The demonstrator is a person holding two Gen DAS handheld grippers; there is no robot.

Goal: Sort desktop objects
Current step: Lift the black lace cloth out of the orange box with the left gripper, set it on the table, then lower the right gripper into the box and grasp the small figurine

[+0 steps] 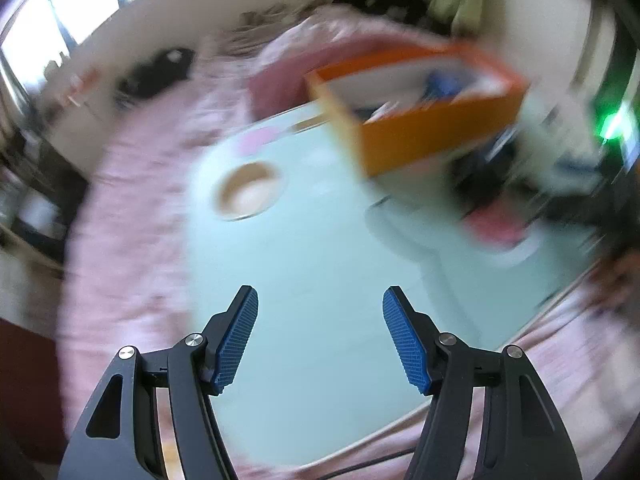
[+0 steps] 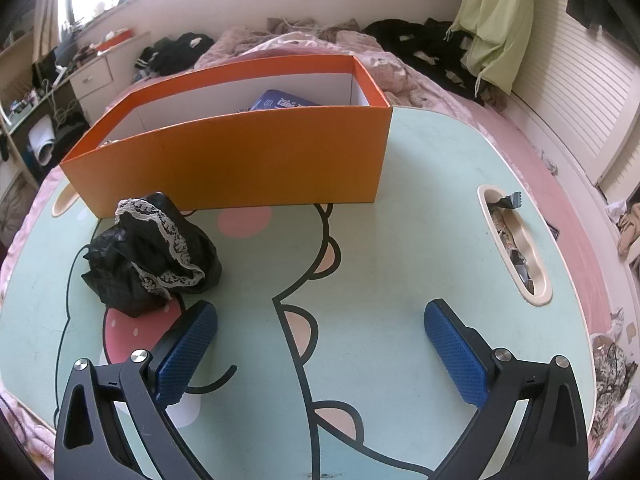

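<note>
An orange box (image 2: 240, 160) stands at the back of the mint-green cartoon table (image 2: 400, 220), with a blue item (image 2: 284, 102) inside it. A crumpled black bundle with white lace trim (image 2: 152, 252) lies in front of the box's left end, just beyond my right gripper's left finger. My right gripper (image 2: 320, 308) hangs open over the table with nothing between its pads. The left wrist view is badly blurred. In it my left gripper (image 1: 320, 296) is open and empty above bare tabletop, with the orange box (image 1: 432, 136) far ahead on the right.
A long slot (image 2: 516, 240) near the table's right edge holds clips and small bits. A round recess (image 1: 248, 190) sits in the table's left corner. A thin black cable (image 2: 66, 300) runs along the table's left side. Pink bedding (image 1: 132, 220) surrounds the table.
</note>
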